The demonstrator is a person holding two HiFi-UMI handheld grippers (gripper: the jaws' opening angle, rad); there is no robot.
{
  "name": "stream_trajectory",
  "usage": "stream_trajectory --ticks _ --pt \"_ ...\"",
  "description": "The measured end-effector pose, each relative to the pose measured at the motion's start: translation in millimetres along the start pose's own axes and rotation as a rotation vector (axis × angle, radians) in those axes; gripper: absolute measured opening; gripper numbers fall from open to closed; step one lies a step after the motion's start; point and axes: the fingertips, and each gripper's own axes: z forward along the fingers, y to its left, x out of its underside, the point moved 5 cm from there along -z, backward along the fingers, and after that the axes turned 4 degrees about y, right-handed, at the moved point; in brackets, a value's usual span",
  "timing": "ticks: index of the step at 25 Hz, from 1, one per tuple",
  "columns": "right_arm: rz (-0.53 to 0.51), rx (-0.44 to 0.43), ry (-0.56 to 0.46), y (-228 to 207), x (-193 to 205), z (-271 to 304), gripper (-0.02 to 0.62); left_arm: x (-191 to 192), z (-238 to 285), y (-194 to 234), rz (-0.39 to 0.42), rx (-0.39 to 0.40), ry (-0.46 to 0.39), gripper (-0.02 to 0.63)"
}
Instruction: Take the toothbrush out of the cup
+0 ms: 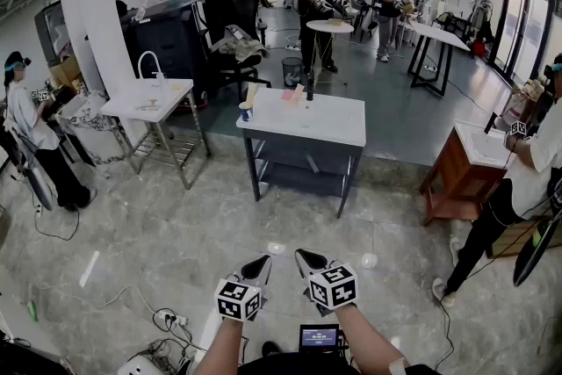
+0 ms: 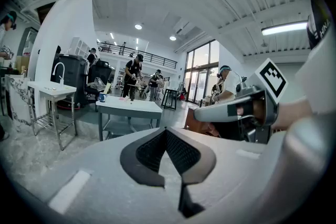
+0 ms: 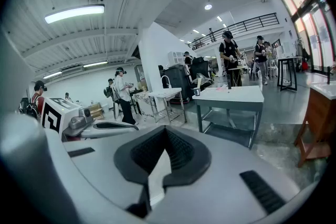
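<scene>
While both grippers hang low over the marble floor, well apart from the grey desk and on its near side, the left gripper has its fingers closed together with nothing between them, and the right gripper has its fingers closed and empty in the same way. The blue cup stands upright on the desk at its near left corner, and the toothbrush stands inside it with its upper end above the rim. A pink thing and a dark bottle are at the far edge of the desk.
</scene>
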Motion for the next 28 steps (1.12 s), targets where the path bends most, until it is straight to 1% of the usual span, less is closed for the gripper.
stream_trajectory --ticks 6,13,22,28 --pt "-0.002 0.002 0.007 1 2 1 0.008 4 0 1 0.005 -0.011 0.011 0.009" --pt "0.041 0.005 0.003 -6 2 4 0.008 6 3 3 -0.004 -0.006 0.013 0.009" --pt "0.031 -0.007 0.022 -10 11 6 0.008 14 10 3 0.002 -0.012 0.032 0.01" --pt "0.037 -0.017 0.028 -19 11 3 0.008 10 17 -2 0.002 -0.021 0.038 0.01"
